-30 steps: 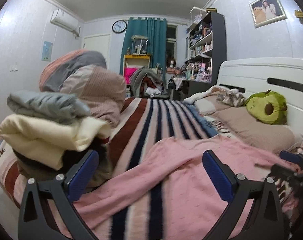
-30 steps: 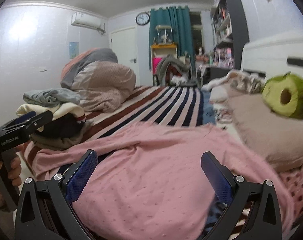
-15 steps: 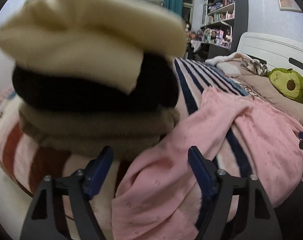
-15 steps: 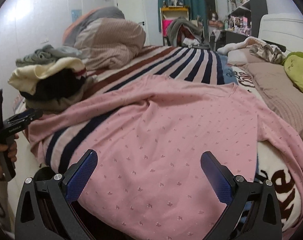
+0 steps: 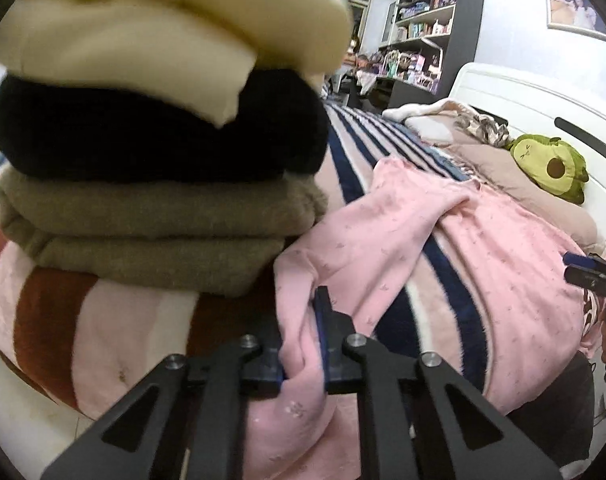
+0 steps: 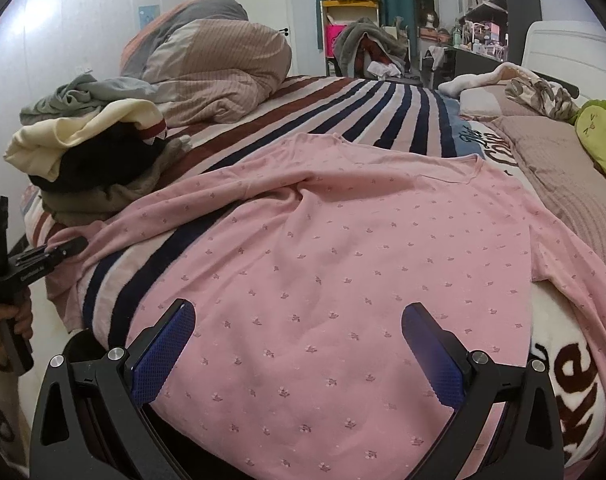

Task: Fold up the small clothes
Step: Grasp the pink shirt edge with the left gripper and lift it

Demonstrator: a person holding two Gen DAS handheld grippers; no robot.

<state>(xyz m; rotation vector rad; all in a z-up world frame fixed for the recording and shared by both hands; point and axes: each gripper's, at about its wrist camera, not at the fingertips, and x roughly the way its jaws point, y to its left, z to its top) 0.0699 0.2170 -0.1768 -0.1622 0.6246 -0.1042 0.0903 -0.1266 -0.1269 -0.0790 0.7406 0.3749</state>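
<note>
A pink long-sleeved top with small flower print (image 6: 343, 248) lies spread on the striped bed. My left gripper (image 5: 301, 344) is shut on the end of its left sleeve (image 5: 343, 248) at the bed's near edge, right beside the stack of folded clothes (image 5: 151, 184). It also shows in the right wrist view (image 6: 51, 258). My right gripper (image 6: 299, 344) is open and empty, its blue pads (image 6: 163, 352) either side of the top's hem. It shows at the right edge of the left wrist view (image 5: 583, 270).
The stack of folded clothes (image 6: 99, 156) holds cream, black and olive pieces. A bundled duvet (image 6: 215, 72) lies beyond it. Pillows (image 6: 559, 168) and a green avocado plush (image 5: 551, 168) lie by the white headboard (image 5: 543, 104). The striped blanket (image 6: 363, 108) stretches behind the top.
My left gripper dropped low beside the folded stack and shut on the pink sleeve end. My right gripper moved down over the top's hem and stays open.
</note>
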